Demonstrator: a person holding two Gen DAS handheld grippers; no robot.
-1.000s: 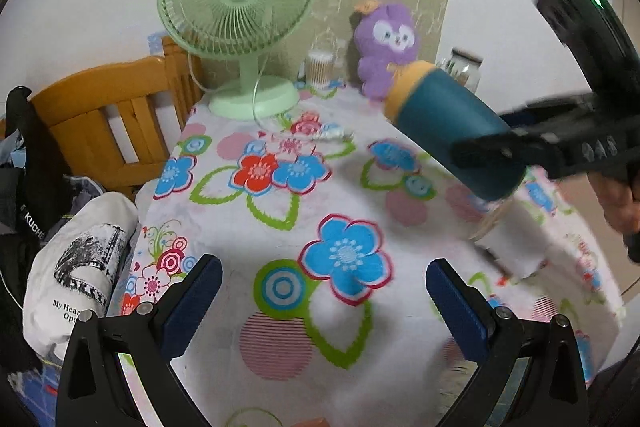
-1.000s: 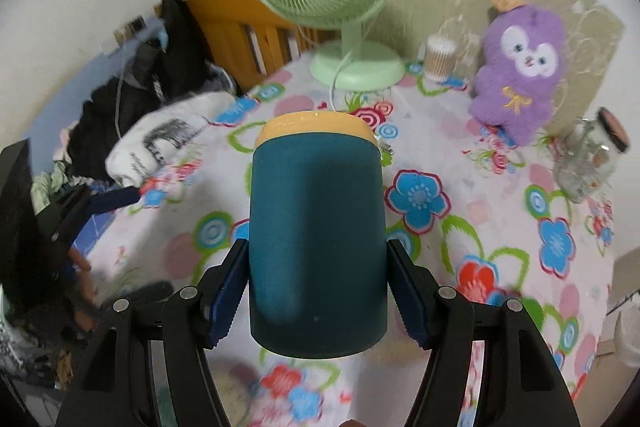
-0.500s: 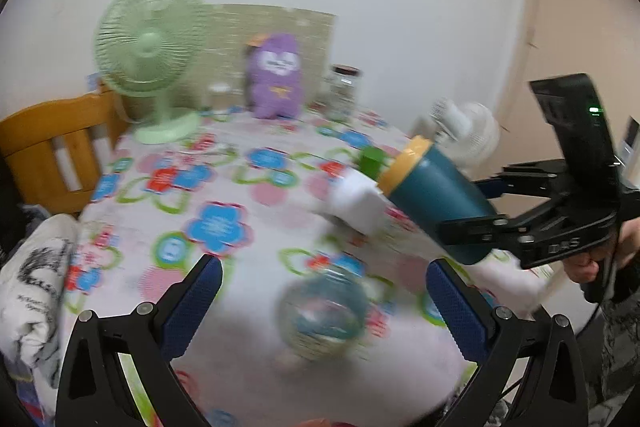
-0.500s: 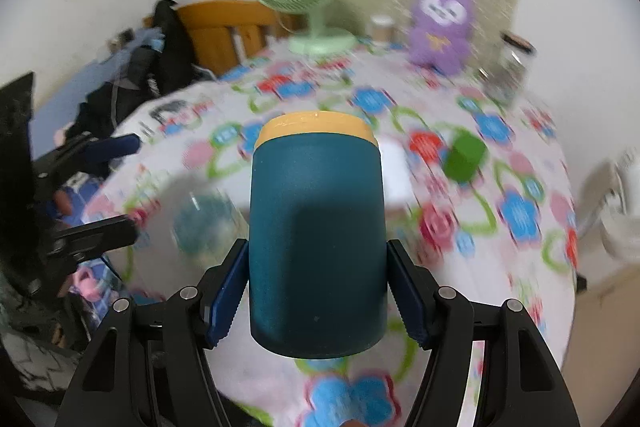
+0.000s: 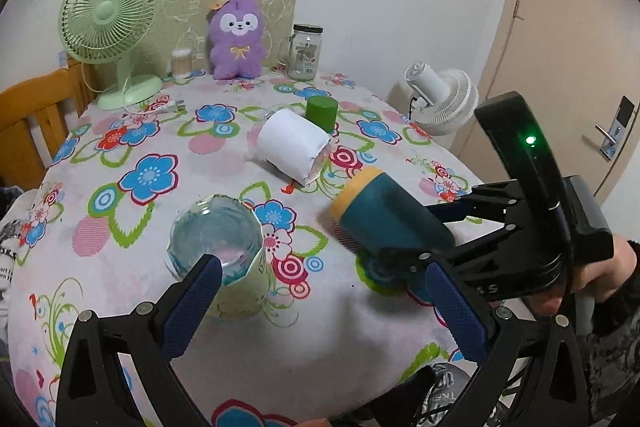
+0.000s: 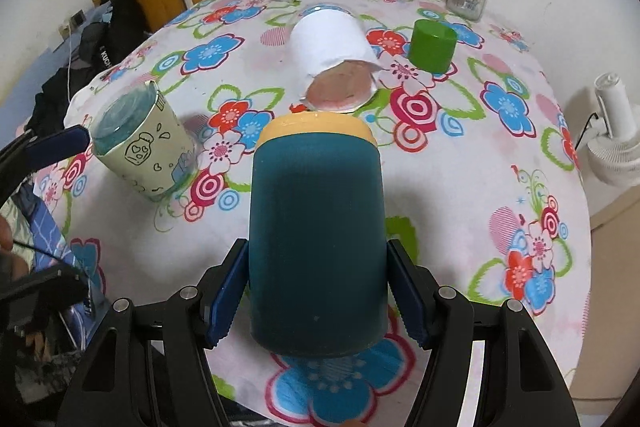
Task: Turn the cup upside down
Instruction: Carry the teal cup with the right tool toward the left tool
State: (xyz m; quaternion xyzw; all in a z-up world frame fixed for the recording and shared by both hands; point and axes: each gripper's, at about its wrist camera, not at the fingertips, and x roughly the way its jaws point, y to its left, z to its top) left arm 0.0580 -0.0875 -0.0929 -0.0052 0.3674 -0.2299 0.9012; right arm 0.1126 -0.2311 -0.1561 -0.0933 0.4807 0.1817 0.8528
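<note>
My right gripper (image 6: 316,291) is shut on a dark teal cup with a yellow band (image 6: 316,227). It holds the cup tilted on its side above the floral tablecloth, yellow end pointing away; it also shows in the left wrist view (image 5: 388,215). My left gripper (image 5: 320,307) is open and empty at the table's near edge. A pale green printed glass cup (image 5: 218,251) stands just beyond its left fingertip (image 5: 192,303); it also shows in the right wrist view (image 6: 140,147).
A white paper-wrapped cup (image 5: 294,147) lies on its side mid-table, beside a green cup (image 5: 322,113) standing base-up. At the back stand a green fan (image 5: 108,23), purple plush (image 5: 238,39), glass jar (image 5: 306,51) and cotton-swab pot (image 5: 182,63). A white fan (image 5: 444,99) sits off the table's right.
Both grippers pulled back and lower toward the near table edge. The teal cup stayed gripped and came down closer to the cloth. The printed glass cup came close to the left fingers.
</note>
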